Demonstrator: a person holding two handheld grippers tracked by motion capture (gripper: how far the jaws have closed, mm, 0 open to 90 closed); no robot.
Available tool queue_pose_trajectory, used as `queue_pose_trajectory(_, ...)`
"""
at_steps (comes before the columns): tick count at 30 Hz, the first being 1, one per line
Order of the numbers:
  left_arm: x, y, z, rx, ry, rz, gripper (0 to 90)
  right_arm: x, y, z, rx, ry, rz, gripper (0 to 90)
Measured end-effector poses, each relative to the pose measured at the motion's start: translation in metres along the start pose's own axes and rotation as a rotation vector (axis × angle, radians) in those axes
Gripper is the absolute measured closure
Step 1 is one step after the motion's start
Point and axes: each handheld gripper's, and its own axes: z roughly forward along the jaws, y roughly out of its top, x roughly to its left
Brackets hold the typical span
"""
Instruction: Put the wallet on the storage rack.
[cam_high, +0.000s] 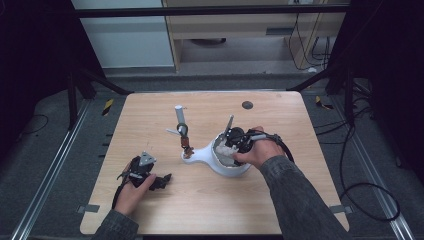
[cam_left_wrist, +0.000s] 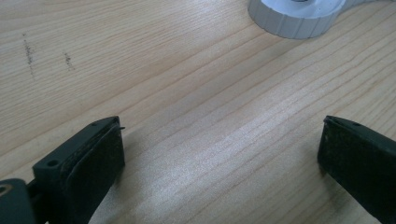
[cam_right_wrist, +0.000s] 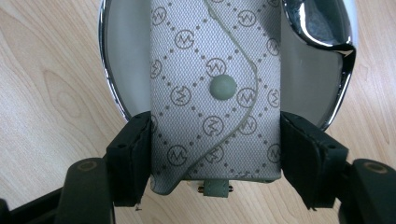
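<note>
Right gripper (cam_right_wrist: 215, 154): clamped on a pouch (cam_right_wrist: 215, 84); both black pads are pressed against its long sides.
Pouch: grey woven fabric printed with ringed monograms and dotted diamond lines; a curved flap is fastened by a round grey snap, and a small tab with a metal fitting is seen at the near end.
Pouch position: held over a bowl (cam_right_wrist: 109, 79), lengthwise across its opening; whether it touches the inside cannot be told.
Bowl: white inside, with a bright chrome rim; in the high view it is seen right of the table's centre, under the right hand (cam_high: 260, 150).
Left gripper (cam_left_wrist: 219, 154): jaws stand wide apart, with nothing but bare wood between them.
Left gripper position: laid near the front left of the table (cam_high: 150, 200), held in the left hand (cam_high: 132, 192), well apart from the bowl.
Base (cam_left_wrist: 296, 16): a white ribbed round foot is seen beyond the left gripper's jaws.
Stand (cam_high: 182, 132): a slim upright post with clips, set at the table's centre, just beside the bowl.
</note>
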Motion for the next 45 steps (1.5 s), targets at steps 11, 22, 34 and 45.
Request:
queue_pose_trajectory(11, -0.0003, 0.0001, 0.0002, -0.001, -0.001, 0.001, 0.0, -0.0001, 0.0021, 0.0025, -0.001, 0.006, -0.002, 31.1)
queue_pose_trajectory(22, -0.0006, 0.0003, 0.0004, -0.001, -0.003, 0.003, 0.0, 0.0000, 0.0029, 0.0056, -0.003, 0.015, 0.006, 30.9)
queue_pose_trajectory(34, -0.0008, 0.0004, 0.0005, -0.002, -0.004, 0.002, 0.0, -0.0001, 0.0047, 0.0082, -0.034, 0.020, 0.036, 22.8)
queue_pose_trajectory(45, -0.0009, 0.0005, 0.0006, -0.001, -0.004, 0.004, 0.0, -0.0001, 0.0041, 0.0018, -0.069, 0.020, 0.056, 21.6)
